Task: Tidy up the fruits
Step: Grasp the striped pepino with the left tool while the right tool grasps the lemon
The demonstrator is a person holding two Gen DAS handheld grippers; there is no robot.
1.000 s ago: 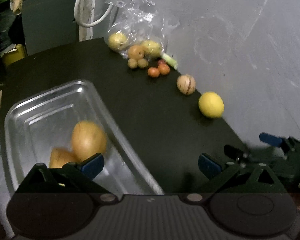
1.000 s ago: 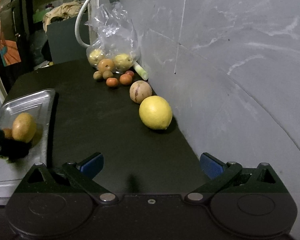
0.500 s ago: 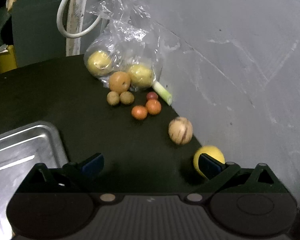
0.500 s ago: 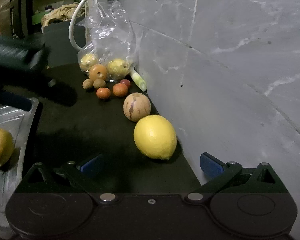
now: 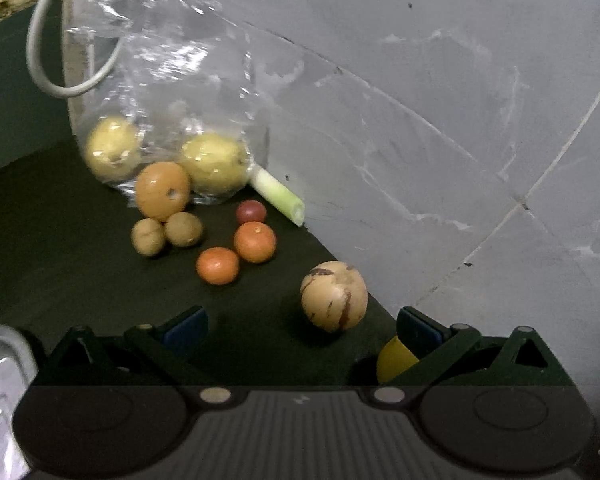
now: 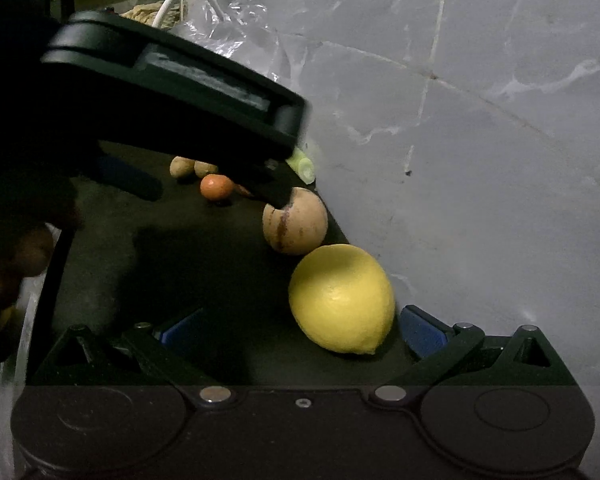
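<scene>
My left gripper [image 5: 302, 326] is open, low over the dark table. A tan striped round fruit [image 5: 334, 296] lies just ahead between its blue pads, untouched. A yellow lemon [image 5: 392, 360] peeks from behind the right pad. My right gripper [image 6: 300, 330] is open too, with the lemon [image 6: 342, 298] lying between its fingers toward the right one. The striped fruit [image 6: 296, 220] sits beyond it. The left tool's black body [image 6: 172, 92] fills the upper left of the right wrist view, one finger touching or just over the striped fruit.
Two small oranges [image 5: 218, 265], a red fruit [image 5: 251, 211], two brown fruits [image 5: 148, 236] and a bigger orange [image 5: 162, 190] lie before a plastic bag [image 5: 160, 80] holding yellow fruits. A green stalk [image 5: 280, 196] rests against the grey wall [image 5: 460, 120]. A metal tray corner [image 5: 0, 360] shows at left.
The left gripper has left the tray, where two fruits lay, and swung forward to the striped fruit by the wall. The right gripper has closed in on the lemon.
</scene>
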